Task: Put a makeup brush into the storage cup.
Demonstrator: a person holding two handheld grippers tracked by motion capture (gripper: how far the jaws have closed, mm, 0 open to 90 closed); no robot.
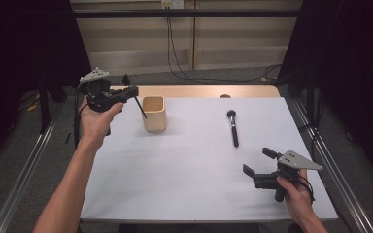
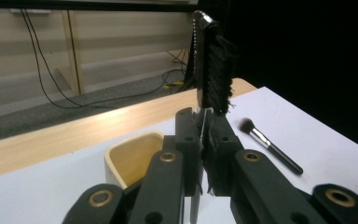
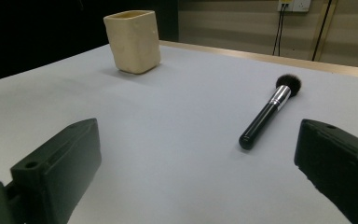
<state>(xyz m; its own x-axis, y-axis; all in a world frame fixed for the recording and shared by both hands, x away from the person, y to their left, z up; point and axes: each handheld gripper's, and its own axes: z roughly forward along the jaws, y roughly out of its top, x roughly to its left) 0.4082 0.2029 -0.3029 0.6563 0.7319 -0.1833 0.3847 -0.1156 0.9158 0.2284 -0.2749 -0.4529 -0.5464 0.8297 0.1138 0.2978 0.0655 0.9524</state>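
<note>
From the high view, a white sheet (image 1: 184,165) covers most of a wooden table (image 1: 199,91), with grey floor, trailing cables and a pale wall beyond and dark curtains at both sides. The left gripper (image 1: 135,91) hangs above the table's far left corner, just left of a cream cup (image 1: 154,113), its jaws clamped on a thin black brush (image 1: 137,99) whose handle slants down toward the cup. A round makeup brush (image 1: 232,127) lies flat on the sheet, well right of the cup. The right gripper (image 1: 258,161) sits low near the front right, jaws spread with nothing between them.

The left gripper view shows the bristled head of the black brush (image 2: 213,70) upright above the closed jaws, the cup's (image 2: 133,158) hollow mouth below them.

The right gripper view shows the makeup brush (image 3: 270,111) between its wide jaws but farther off, untouched, and the cup (image 3: 133,41) behind.
</note>
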